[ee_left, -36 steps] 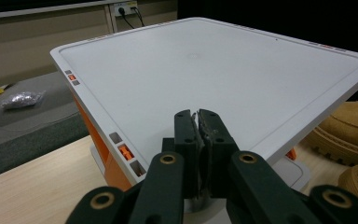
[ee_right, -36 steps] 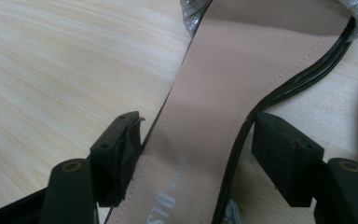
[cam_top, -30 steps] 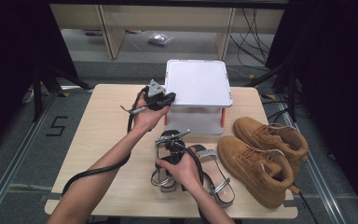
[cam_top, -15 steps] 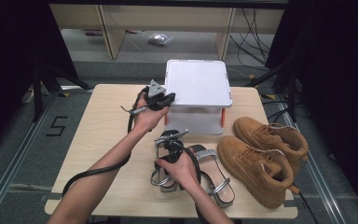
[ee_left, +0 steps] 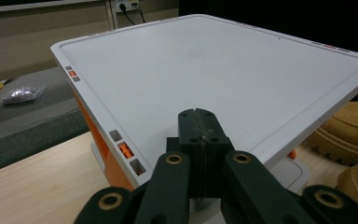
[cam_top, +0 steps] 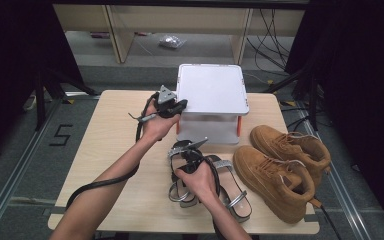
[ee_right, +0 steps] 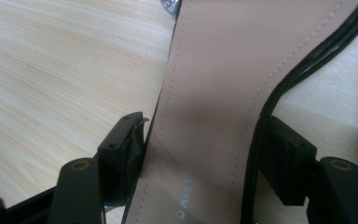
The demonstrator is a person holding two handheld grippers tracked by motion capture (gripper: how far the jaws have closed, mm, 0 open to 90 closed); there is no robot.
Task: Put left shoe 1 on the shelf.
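A white box with a flat lid (cam_top: 212, 90) (ee_left: 214, 60) stands at the table's far middle. My left gripper (cam_top: 180, 106) (ee_left: 198, 114) is at the lid's near left corner, its jaws shut with nothing between them. A pair of black-strapped sandals (cam_top: 232, 192) lies in front of the box. My right gripper (cam_top: 182, 156) (ee_right: 205, 140) points down onto the left sandal (ee_right: 205, 70). Its jaws have just been closing, and they now lie against both edges of the pink insole, with a black strap at the right pad.
Two tan suede boots (cam_top: 275, 175) (ee_left: 349, 130) lie at the table's right side, close to the sandals and the box. Bare wooden tabletop (cam_top: 110, 130) stretches to the left. Cables trail from both grippers off the front edge.
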